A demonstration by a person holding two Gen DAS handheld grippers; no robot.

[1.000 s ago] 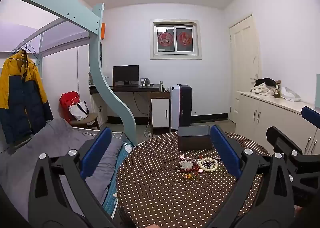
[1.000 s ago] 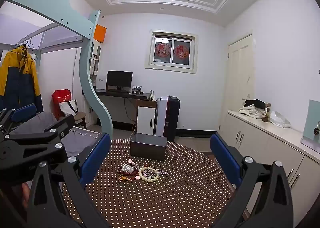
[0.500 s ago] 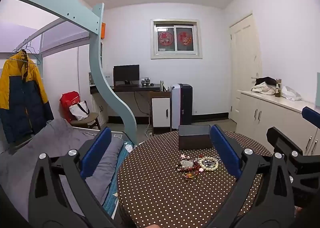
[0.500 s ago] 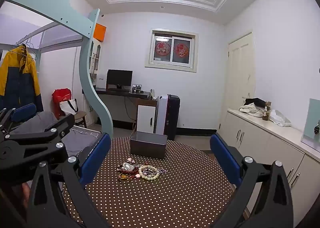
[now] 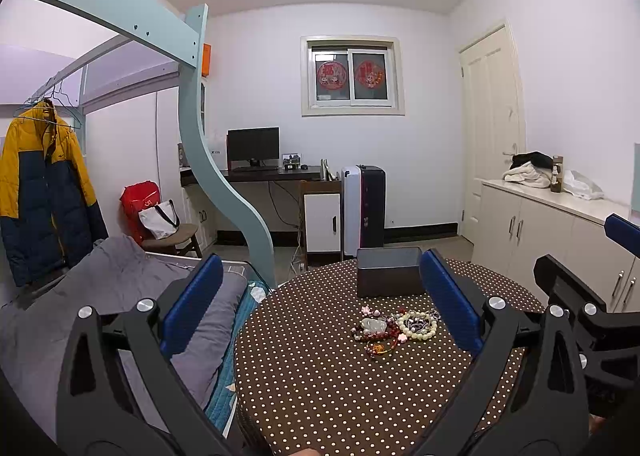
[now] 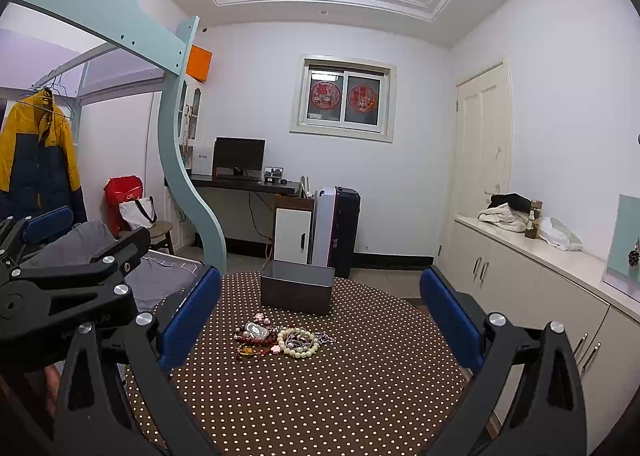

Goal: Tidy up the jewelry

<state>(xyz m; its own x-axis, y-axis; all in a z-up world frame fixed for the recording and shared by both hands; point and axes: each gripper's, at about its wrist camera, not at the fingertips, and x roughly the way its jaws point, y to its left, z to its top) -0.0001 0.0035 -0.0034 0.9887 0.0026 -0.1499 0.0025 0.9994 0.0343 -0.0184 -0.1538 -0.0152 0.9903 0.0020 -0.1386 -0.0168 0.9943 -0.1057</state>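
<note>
A pile of jewelry [image 5: 394,328] lies on the round brown polka-dot table [image 5: 320,384]: a cream bead bracelet [image 6: 298,342], dark red beads and a pale pendant [image 6: 256,330]. A dark open box [image 5: 388,272] stands behind the pile; it also shows in the right wrist view [image 6: 297,286]. My left gripper [image 5: 320,302] is open and empty, held above the table's near left side. My right gripper [image 6: 320,314] is open and empty, held above the near edge, facing the pile.
A bed with grey bedding [image 5: 120,288] lies left of the table, under a pale blue loft frame [image 5: 208,176]. White cabinets [image 6: 540,296] run along the right wall. A desk with a monitor [image 5: 253,146] and a suitcase [image 5: 364,210] stand at the far wall.
</note>
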